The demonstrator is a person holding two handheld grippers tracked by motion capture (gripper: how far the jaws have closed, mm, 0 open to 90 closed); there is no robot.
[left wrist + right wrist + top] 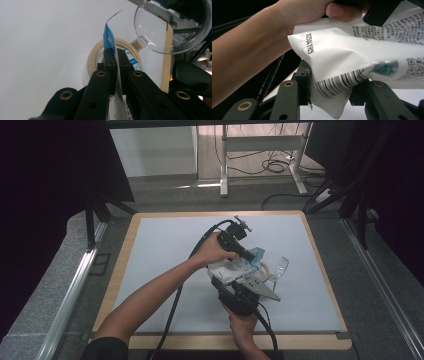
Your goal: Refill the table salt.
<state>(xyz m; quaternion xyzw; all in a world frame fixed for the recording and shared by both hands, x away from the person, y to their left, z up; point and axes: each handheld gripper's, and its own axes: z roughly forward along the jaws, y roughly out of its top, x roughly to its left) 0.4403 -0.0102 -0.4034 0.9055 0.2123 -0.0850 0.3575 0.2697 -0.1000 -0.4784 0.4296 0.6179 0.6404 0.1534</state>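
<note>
The white pouch (352,62) carries black printing: a code reading 202504 1905 runs along its crumpled edge, a barcode sits near the lower fold, a QR code shows at the far right, and small lines of text at the top right are too fine to read. A teal mark sits beside the QR code.

In the right gripper view, the right gripper (329,87) has its 2 jaws closed on the pouch's lower corner, the barcode end pinched between them. In the left gripper view, the left gripper (116,58) is clamped together on the pouch's thin blue-and-white top strip, which stands up edgewise between the pads and curls at its tip.

From the high view the pouch (235,268) hangs between both grippers above the middle of the grey mat (165,245), the left gripper (245,251) above it and the right gripper (240,292) below. The pouch is creased and glossy. Under it lie a beige tape ring (93,56) and a clear plastic cup (160,27) on its side.
</note>
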